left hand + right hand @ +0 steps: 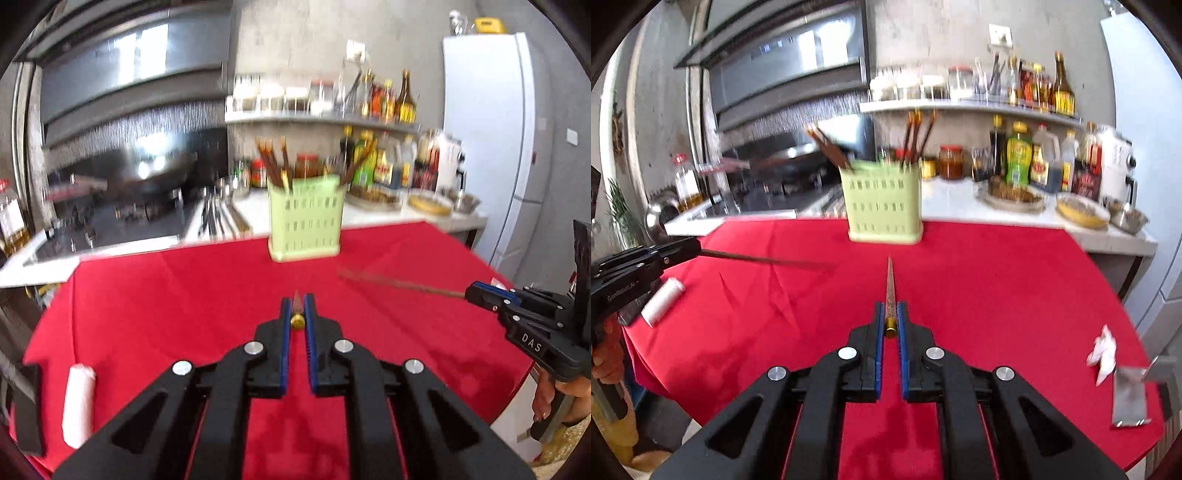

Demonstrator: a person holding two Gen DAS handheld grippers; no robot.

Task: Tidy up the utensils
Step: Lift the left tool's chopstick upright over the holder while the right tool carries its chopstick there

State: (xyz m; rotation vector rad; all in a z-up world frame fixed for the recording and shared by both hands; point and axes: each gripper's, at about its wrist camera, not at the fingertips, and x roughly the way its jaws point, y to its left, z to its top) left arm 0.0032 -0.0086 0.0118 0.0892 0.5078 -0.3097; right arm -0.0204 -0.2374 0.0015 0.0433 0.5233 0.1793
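Each tool is clamped on one chopstick: your left tool (297, 310) on a chopstick (297, 301), your right tool (891, 314) on another (890, 284). The green holder (882, 201) stands ahead on the red counter (997, 280). Tip each point down over the opening before releasing.

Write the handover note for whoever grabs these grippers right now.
Left hand-held gripper: shut on a chopstick, above the red cloth.
Right hand-held gripper: shut on a second chopstick, tip aimed at the green holder.
Holder stands at the cloth's far edge, several chopsticks already upright inside.
Left to do: drop both held chopsticks into the holder. No other loose chopsticks visible on the cloth.
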